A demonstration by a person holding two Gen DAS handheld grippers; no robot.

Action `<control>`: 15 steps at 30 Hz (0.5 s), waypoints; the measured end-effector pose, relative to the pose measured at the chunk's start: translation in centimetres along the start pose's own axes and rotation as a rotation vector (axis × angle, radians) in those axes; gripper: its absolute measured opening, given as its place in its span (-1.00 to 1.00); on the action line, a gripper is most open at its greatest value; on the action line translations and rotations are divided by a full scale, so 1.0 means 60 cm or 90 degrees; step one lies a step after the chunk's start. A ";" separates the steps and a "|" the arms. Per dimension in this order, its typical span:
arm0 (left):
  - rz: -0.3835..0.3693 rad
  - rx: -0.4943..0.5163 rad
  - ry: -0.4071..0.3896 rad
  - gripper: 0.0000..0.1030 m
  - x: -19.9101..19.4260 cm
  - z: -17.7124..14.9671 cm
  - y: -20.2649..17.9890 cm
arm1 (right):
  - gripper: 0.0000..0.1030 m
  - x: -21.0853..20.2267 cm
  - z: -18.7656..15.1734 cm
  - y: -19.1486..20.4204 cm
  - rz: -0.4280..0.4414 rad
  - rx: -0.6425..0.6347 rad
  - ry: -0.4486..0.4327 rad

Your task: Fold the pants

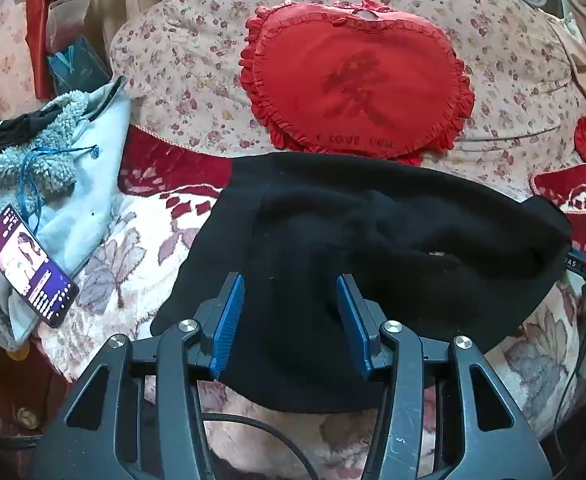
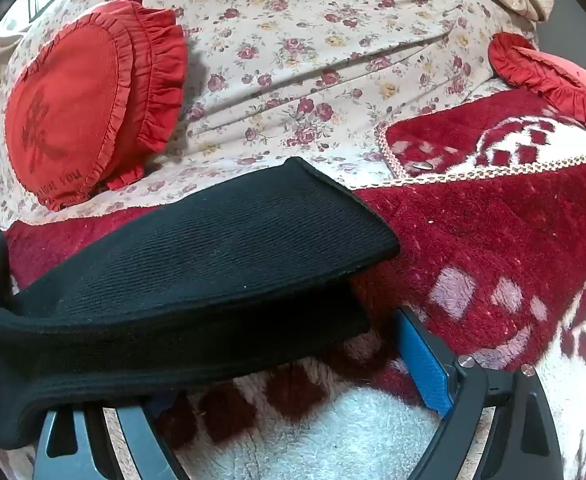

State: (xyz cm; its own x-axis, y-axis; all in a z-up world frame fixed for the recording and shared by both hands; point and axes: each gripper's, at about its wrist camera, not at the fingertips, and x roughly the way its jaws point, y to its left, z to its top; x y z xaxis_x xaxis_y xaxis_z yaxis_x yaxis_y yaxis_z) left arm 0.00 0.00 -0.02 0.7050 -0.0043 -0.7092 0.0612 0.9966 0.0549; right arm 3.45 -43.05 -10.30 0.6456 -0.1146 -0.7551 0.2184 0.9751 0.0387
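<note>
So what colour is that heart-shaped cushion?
Red, with a frilled edge and darker lettering. The heart-shaped cushion shows best in the left wrist view.

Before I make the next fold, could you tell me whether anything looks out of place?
Yes: a lit phone lies tilted on the grey fleece garment left of the pants, near the bed's edge, where it might slide off.
</note>
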 end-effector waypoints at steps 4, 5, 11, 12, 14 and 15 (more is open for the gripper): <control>-0.003 -0.001 0.001 -0.10 -0.005 -0.005 -0.007 | 0.78 -0.005 0.000 -0.002 -0.001 0.001 0.013; 0.002 0.008 -0.001 -0.10 -0.012 -0.013 -0.015 | 0.73 -0.009 -0.004 0.003 -0.001 0.004 0.019; -0.018 0.011 0.013 -0.10 -0.015 -0.007 -0.012 | 0.53 -0.099 -0.043 0.031 0.020 -0.026 0.000; -0.019 0.008 0.014 -0.10 -0.016 -0.008 -0.018 | 0.54 -0.120 -0.051 0.039 0.031 -0.030 -0.017; -0.022 0.006 0.015 -0.10 -0.016 -0.008 -0.021 | 0.54 -0.158 -0.064 0.052 0.050 -0.032 -0.048; -0.022 0.008 0.016 -0.10 -0.016 -0.009 -0.023 | 0.54 -0.172 -0.066 0.060 0.060 -0.033 -0.056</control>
State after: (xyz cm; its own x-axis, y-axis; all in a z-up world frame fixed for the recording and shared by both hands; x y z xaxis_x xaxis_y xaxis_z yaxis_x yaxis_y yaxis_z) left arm -1.12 -1.30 0.21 0.6838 -0.0372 -0.7287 0.0943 0.9948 0.0377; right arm -5.32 -37.58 -4.98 0.7240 -0.0368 -0.6889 0.1179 0.9905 0.0710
